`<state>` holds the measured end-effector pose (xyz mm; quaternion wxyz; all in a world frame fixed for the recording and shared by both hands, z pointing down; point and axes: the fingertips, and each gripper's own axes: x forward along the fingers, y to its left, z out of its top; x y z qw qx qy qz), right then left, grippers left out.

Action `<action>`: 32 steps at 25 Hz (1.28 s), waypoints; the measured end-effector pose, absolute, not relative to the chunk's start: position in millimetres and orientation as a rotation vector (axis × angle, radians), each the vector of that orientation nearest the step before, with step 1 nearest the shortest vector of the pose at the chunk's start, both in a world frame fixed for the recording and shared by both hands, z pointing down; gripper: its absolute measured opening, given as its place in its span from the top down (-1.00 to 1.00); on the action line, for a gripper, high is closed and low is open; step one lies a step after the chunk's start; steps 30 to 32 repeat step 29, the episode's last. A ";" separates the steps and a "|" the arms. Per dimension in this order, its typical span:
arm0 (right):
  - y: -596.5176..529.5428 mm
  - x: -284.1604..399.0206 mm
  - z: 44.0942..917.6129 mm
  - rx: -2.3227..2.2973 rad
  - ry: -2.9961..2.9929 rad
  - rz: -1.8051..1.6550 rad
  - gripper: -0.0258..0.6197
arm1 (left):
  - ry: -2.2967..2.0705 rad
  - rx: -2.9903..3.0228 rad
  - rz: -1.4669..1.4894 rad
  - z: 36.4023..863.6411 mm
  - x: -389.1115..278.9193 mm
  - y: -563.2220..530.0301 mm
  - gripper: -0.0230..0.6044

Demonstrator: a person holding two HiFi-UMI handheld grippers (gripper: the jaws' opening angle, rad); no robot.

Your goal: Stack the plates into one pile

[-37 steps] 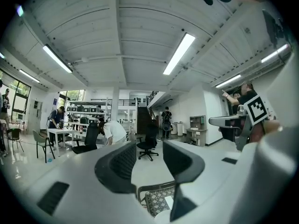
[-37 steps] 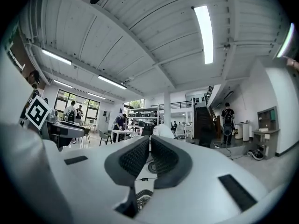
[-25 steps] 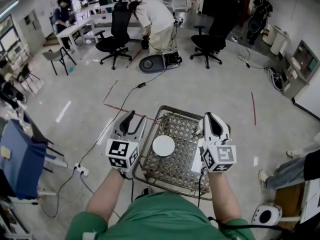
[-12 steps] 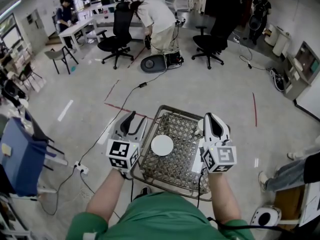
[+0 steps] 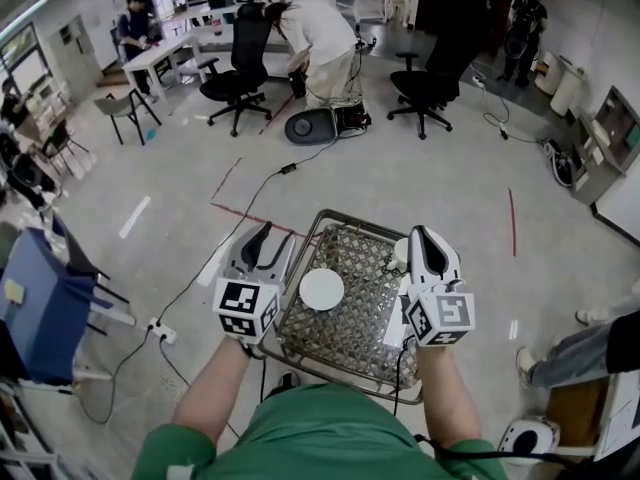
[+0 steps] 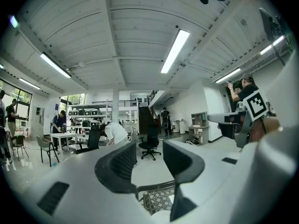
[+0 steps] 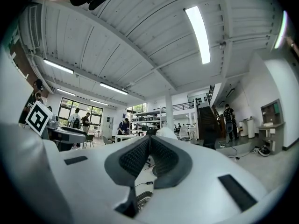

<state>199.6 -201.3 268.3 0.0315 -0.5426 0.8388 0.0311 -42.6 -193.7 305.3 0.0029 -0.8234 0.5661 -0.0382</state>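
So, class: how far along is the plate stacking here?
Done: unclear; one white plate lies on the wire table, perhaps already a pile. In hand: nothing; the left gripper is open, the right gripper shut, both empty. Left: cannot tell from here.

- Plate (image 5: 322,289): plain white.
- Table (image 5: 350,330): pale woven lattice top inside a grey metal rim.
- Left gripper (image 5: 276,234) and right gripper (image 5: 420,234): white shells, dark grey ribbed pads (image 6: 122,161), and a cube on each with black-and-white square markers.
- Shirt (image 5: 320,438): green.
- Floor (image 5: 400,168): pale grey, with red tape lines (image 5: 250,218).
- Chairs (image 5: 235,68): black.
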 end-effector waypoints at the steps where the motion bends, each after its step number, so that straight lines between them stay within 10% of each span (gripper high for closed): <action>1: -201.9 201.7 268.3 -1.667 2.584 0.093 0.82 | 1.777 -2.579 -0.120 305.0 -40.9 -193.9 0.32; 32: -188.7 241.8 272.5 -1.639 2.578 0.079 0.83 | 1.787 -2.566 -0.191 313.1 -5.1 -181.5 0.33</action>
